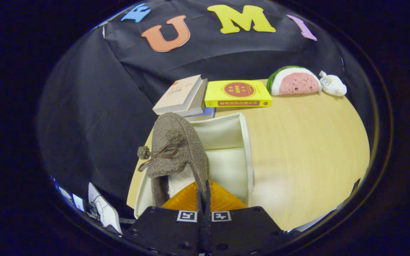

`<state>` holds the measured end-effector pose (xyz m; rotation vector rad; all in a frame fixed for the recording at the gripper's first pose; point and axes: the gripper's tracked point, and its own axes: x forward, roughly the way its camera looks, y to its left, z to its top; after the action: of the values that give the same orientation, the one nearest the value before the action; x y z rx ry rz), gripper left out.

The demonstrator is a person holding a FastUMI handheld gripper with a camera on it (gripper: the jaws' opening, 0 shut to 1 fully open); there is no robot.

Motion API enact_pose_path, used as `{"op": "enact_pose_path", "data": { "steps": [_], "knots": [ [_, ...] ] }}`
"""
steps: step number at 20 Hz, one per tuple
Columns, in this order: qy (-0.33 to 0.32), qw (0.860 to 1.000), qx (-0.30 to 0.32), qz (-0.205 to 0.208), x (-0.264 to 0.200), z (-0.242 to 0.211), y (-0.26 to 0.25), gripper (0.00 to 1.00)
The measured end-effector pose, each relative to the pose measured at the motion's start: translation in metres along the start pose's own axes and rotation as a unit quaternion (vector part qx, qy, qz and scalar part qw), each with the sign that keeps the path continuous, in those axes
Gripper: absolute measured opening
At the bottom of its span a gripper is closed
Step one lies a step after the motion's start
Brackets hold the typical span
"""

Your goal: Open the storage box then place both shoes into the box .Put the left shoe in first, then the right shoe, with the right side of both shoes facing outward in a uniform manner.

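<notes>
At the bottom centre of the frame, your gripper [204, 193] had its two fingers drawn together with almost no gap, and between them they pinched the thin rim at the heel of a brown fuzzy shoe [176, 149]. You held that shoe so its toe pointed away from the fingers, toward the middle of the frame, and its small bow with pom-poms showed on the left side. It hung over the open white storage box [244, 142], whose pale interior lay just ahead of the fingers and to the right of the shoe. An orange ribbed surface [222, 199] showed right behind the fingers, low in the frame; you could not tell from this view what it belonged to. The box sat at the left end of a light wooden table [308, 142]. Beyond the box, toward the upper middle, a stack of books [183, 96] lay beside a yellow book [238, 93]. Further right, in the upper right of the frame, a watermelon-slice plush [293, 81] rested near the table's far edge, touching a small white plush toy [333, 85].
</notes>
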<state>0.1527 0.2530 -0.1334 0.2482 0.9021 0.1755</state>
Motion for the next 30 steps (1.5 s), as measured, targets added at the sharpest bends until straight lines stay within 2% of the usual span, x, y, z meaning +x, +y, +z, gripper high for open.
{"op": "enact_pose_path", "data": {
  "steps": [4, 14, 15, 18, 19, 20, 21, 22, 23, 24, 25, 27, 28, 30],
  "knots": [
    [-0.004, 0.999, -0.007, -0.044, 0.009, -0.008, -0.02, 0.0],
    [-0.057, 0.997, 0.005, -0.056, -0.004, -0.011, -0.022, 0.0],
    [-0.061, 0.997, 0.008, -0.052, -0.003, -0.011, -0.021, 0.04],
    [-0.066, 0.997, 0.017, -0.038, -0.007, -0.01, -0.019, 0.05],
    [-0.071, 0.996, 0.019, -0.04, -0.011, -0.011, -0.023, 0.12],
    [-0.078, 0.996, 0.019, -0.04, -0.014, -0.009, -0.023, 0.11],
    [-0.084, 0.995, 0.02, -0.04, -0.016, -0.008, -0.025, 0.01],
    [-0.089, 0.995, 0.021, -0.031, -0.017, -0.007, -0.02, 0.01],
    [-0.089, 0.995, 0.02, -0.033, -0.02, -0.01, -0.023, 0.07],
    [-0.091, 0.995, 0.016, -0.027, -0.023, -0.011, -0.02, 0.08],
    [-0.095, 0.995, 0.008, -0.017, -0.024, -0.009, -0.016, 0.14],
    [-0.108, 0.994, -0.008, -0.017, -0.033, -0.009, -0.015, 0.33],
    [-0.121, 0.992, -0.016, -0.011, -0.039, -0.007, -0.012, 0.37],
    [-0.15, 0.988, -0.032, -0.005, -0.048, -0.005, -0.01, 0.68]
  ]
}}
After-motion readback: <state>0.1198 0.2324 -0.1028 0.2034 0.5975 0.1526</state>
